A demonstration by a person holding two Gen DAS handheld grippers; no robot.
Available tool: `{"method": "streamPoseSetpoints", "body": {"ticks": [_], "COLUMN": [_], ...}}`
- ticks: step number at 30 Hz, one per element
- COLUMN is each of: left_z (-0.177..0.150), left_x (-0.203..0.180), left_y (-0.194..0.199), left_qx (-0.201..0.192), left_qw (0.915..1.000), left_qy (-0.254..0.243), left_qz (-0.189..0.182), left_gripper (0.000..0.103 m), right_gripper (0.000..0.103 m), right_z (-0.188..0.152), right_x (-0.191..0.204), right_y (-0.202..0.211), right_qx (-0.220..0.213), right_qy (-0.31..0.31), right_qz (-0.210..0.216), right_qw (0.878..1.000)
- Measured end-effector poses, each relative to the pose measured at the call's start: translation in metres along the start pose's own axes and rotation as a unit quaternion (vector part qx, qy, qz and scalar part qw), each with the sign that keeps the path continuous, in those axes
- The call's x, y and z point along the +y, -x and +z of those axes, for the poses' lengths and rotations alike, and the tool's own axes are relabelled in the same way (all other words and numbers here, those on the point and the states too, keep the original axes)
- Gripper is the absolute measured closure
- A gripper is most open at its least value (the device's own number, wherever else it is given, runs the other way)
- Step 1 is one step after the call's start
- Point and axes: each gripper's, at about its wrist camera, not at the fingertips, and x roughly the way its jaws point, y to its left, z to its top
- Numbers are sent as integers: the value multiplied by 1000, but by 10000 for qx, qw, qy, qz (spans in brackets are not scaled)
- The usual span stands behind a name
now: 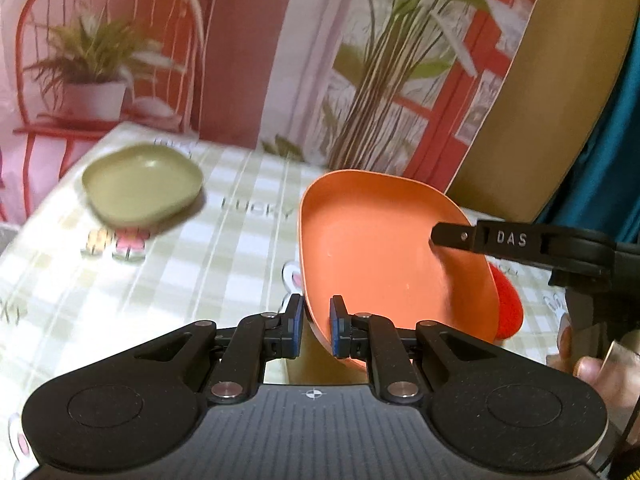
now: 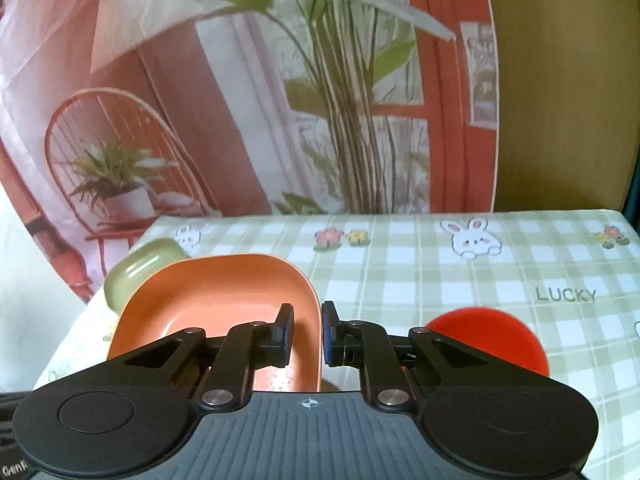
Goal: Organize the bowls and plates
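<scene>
**Orange plate held over checked tablecloth, printed backdrop behind**

Nearest, bottom centre of the left wrist view: left gripper [image 1: 315,330], jaws clamped on the near rim of the orange plate [image 1: 380,248]. The plate is tilted, lifted off the cloth. At right of the same view: right gripper [image 1: 436,236], closed on the plate's opposite rim; a person's fingers [image 1: 588,364] show at the lower right edge.

Under the plate's right edge: a red round object [image 2: 504,336] on the cloth, partly hidden.

Surface: table [image 2: 440,280] under a green-and-white checked cloth printed with rabbits, flowers and the word LUCKY.

Further back, upper left of the cloth: green plate [image 1: 142,184], lying flat, well apart from the orange one.

Farthest: backdrop [image 1: 256,60] printed with a red wire chair, potted plants and a red-framed window; a plain tan wall [image 1: 560,100] at right.
</scene>
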Motion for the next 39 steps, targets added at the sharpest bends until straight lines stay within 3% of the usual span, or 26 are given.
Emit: {"method": "streamPoseSetpoints", "body": {"ticks": [5,20,39], "left_z": [-15,-42,-43], "left_x": [4,0,-5], "left_y": [0,-14,-16], "left_qx": [216,596,501], "left_qw": [9993,9978,9980], "left_qy": [306,287,314], "left_qz": [-83,46,200], "left_gripper": [88,88,87], "right_gripper": [88,88,88], "right_z": [-14,-46,-54], "right_x": [-1,-21,-20], "right_y": [-5,-22,-28], "right_qx": [108,374,372], "right_qy": [109,-84,86], "right_qz": [10,15,-53], "right_qw": [9999,9993,9993]}}
